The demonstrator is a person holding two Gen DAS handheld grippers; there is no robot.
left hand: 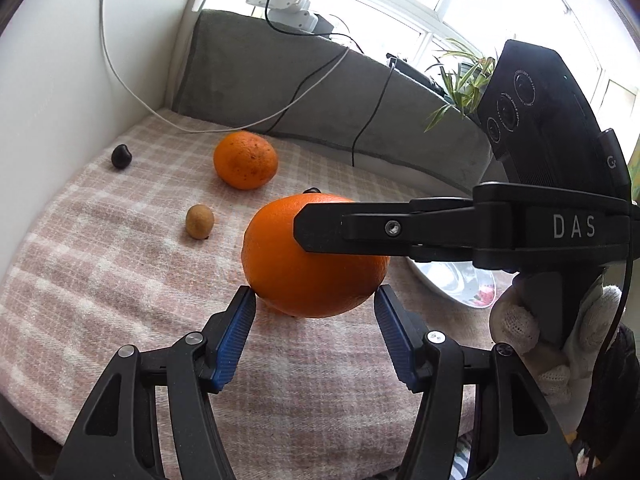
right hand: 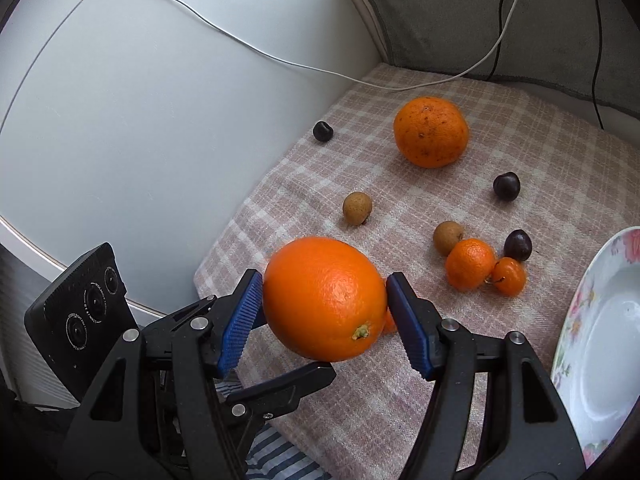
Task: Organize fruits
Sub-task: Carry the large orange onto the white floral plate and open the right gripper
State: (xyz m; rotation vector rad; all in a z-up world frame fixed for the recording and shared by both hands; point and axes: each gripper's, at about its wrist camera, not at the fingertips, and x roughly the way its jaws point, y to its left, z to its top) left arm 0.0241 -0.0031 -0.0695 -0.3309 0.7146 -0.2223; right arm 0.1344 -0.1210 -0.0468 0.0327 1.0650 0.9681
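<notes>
A big bright orange [right hand: 324, 298] sits between the blue pads of my right gripper [right hand: 324, 300], which is shut on it and holds it above the checked cloth [right hand: 520, 152]. In the left wrist view the same orange [left hand: 280, 264] lies just past my left gripper [left hand: 315, 300], whose jaws are open with the pads beside its lower edge. A spotted orange [right hand: 431, 132], two brown longans [right hand: 357, 208], three dark cherries [right hand: 506, 186] and two small mandarins [right hand: 470, 264] lie on the cloth.
A flowered white plate [right hand: 580, 320] stands at the right edge of the cloth. A white wall [right hand: 160, 120] is to the left, a grey cushion [right hand: 460, 12] with cables behind. The left gripper's finger [right hand: 288, 390] reaches under the held orange.
</notes>
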